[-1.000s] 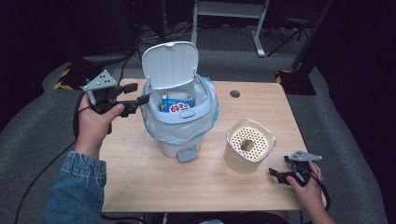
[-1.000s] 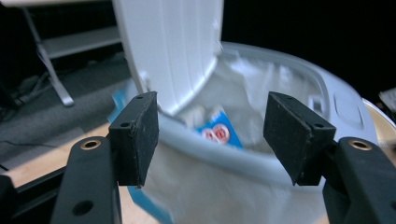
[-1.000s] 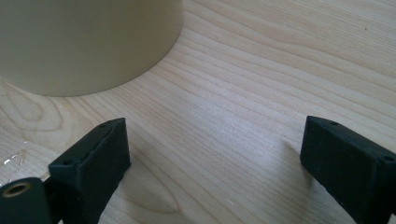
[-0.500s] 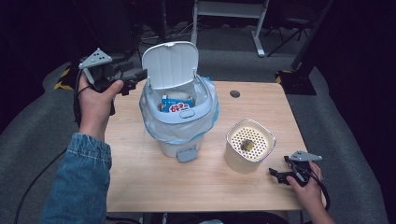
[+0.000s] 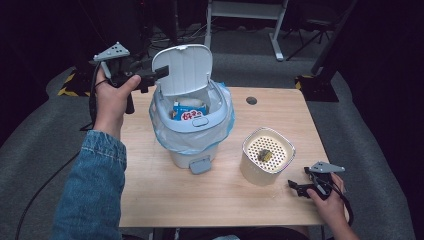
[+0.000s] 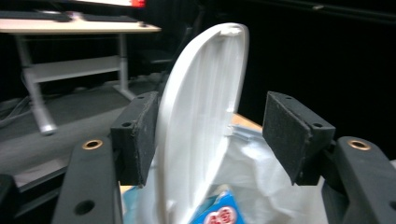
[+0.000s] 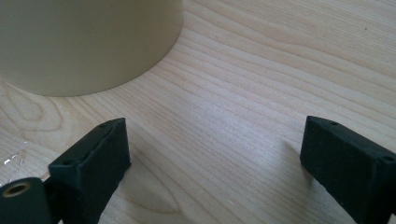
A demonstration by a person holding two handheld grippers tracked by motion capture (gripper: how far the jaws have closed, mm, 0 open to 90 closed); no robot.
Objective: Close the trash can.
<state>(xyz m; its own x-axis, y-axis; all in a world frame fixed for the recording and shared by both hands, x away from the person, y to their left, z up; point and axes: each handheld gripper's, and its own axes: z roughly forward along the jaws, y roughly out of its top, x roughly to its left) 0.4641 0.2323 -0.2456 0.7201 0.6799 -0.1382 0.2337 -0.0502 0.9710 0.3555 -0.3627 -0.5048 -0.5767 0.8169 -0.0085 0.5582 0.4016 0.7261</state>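
1. Two handheld grippers worked at a wooden table (image 5: 165, 200), where a small white pedal bin (image 5: 192, 125) stood near the middle, lined with a pale blue bag (image 5: 225, 125) and holding a blue-and-white packet (image 5: 189, 111)

2. Raised at the bin's back, its lid (image 5: 184, 69) stood close to upright; in the left gripper view the lid (image 6: 201, 116) rose edge-on between the jaws

3. At the lid's left edge the left gripper (image 5: 155, 76) was open, one pad (image 6: 137, 137) touching or almost touching the lid's outer face and the other well clear of it, so nothing was clamped

4. Resting low on the table at the near right corner, the right gripper (image 5: 295, 187) sat with its jaws apart and empty, bare wood (image 7: 224, 121) between them, just beside a cream container (image 5: 267, 155) with a perforated top

5. Judged by its look, the lid was thin, light, stiff plastic, smooth enough to slip, and hinged so it should swing with little force

6. Best hold seemed the free rim away from the hinge, pinched lightly across its thickness; the empty-looking bin might tip or slide if pushed hard
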